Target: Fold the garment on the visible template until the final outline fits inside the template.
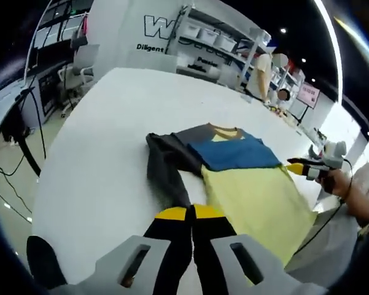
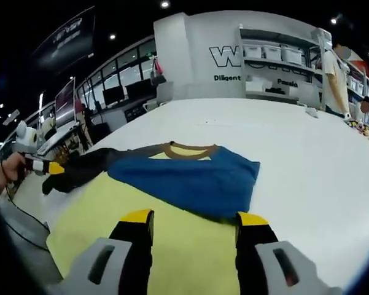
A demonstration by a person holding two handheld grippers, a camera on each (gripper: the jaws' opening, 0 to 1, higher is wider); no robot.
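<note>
1. The white table (image 1: 104, 153) runs wide and bare toward 11 and 12 o'clock in the left gripper view; its rounded edge drops to the floor at 9 o'clock, where cables hang.
2. In the right gripper view, open tabletop stretches from 1 to 4 o'clock of the shirt (image 2: 190, 178).
3. The wall (image 1: 153, 31) at the far end carries a large "W" with "Diligent" beneath it; the remaining letters are cut off or hidden by shelves.
4. The shirt (image 1: 245, 178) lies flat: yellow body, blue band, brown collar, dark sleeve.
5. The left gripper (image 1: 191, 215) has its jaws pressed together, holding nothing, with the shirt's hem just at 1 o'clock.
6. The right gripper (image 2: 194, 219) stands with jaws parted over the yellow cloth.
</note>
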